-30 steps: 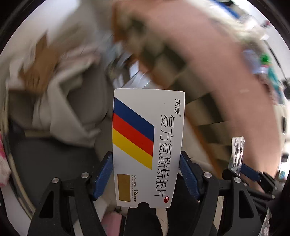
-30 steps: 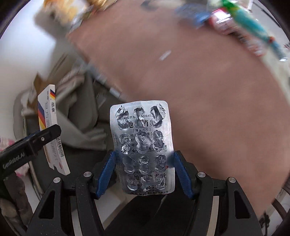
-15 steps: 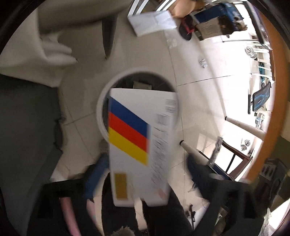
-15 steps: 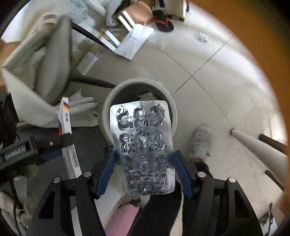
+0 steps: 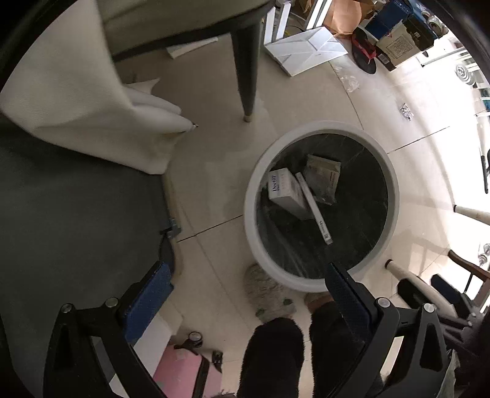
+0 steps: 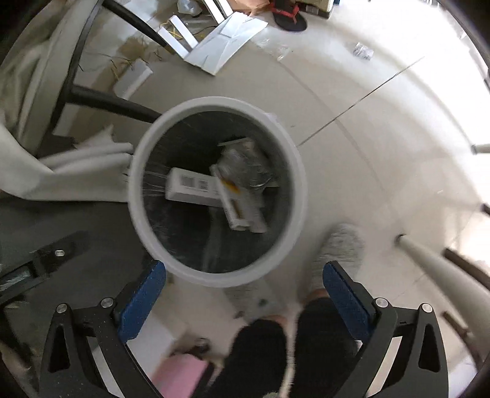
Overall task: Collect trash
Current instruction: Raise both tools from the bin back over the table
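Observation:
A round white trash bin (image 5: 254, 183) with a dark liner stands on the tiled floor; it also shows in the right wrist view (image 6: 294, 171). Inside lie a white box (image 5: 284, 191), the narrow medicine box (image 5: 314, 208) on edge, and a grey packet (image 5: 323, 177). In the right wrist view the medicine box (image 6: 237, 205) lies over a white box (image 6: 190, 186), with the silver blister sheet (image 6: 245, 168) beside them. My left gripper (image 5: 248, 290) is open and empty above the bin's near rim. My right gripper (image 6: 245, 284) is open and empty above the bin's near edge.
A chair with dark legs (image 5: 245, 73) and a white cloth (image 5: 76, 101) stands left of the bin. A dark mat (image 5: 76, 220) lies at left. Flat cardboard (image 5: 303, 49) and a sandal (image 6: 288, 15) lie farther off. The person's legs and slipper (image 6: 340, 248) are below.
Both grippers have opened. The medicine box left the left gripper and the blister sheet left the right gripper; both now lie in the bin.

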Demonstrator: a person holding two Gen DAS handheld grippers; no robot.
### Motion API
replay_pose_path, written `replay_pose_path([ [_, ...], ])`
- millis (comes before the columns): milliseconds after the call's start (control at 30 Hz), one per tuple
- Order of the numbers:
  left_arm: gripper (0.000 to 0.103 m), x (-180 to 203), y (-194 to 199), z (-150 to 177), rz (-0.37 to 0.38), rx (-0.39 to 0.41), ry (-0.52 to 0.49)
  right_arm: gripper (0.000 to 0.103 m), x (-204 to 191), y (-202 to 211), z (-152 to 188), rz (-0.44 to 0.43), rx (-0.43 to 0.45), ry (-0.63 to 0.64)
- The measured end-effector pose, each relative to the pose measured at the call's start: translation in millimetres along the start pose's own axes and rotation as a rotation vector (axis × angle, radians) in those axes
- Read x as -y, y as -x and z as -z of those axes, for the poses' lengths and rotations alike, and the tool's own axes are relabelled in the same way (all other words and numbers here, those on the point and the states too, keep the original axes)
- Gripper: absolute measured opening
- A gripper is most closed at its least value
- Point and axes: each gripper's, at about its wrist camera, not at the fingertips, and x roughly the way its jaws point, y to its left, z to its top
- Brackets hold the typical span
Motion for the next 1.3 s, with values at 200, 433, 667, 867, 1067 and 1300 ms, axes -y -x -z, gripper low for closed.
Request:
replay_pose_path([
  [200,0.103,1.0,36.6,13.4,-0.035,0.030,-0.008,0.103,-9.4,36.5,1.3,0.087,0.031,0.033],
  [433,0.103,4.6,94.3,29.1,-0.023,0.062,0.008,0.103,-20.1,103.0,10.9,0.121,0.053,0.069],
  [667,0.103,6.7,173.6,60.6,-0.015,0.102,0.001,0.103,-34.6,191.0,28.5,0.116,0.091,0.100],
  [867,0.103,1.5,243.6,90.5,-0.009,0.131,0.016,0.103,-46.0,269.5,51.3,0.112,0.130,0.138],
  [1067,0.103,3.2,312.6,116.0,-0.008,0.192,-0.001,0.103,-56.9,351.0,74.7,0.070,0.177,0.170],
  [1300,0.103,18.3,384.3,125.7,-0.046,0.287,-0.008,0.103,-51.2,433.9,86.8,-0.062,0.249,0.134],
])
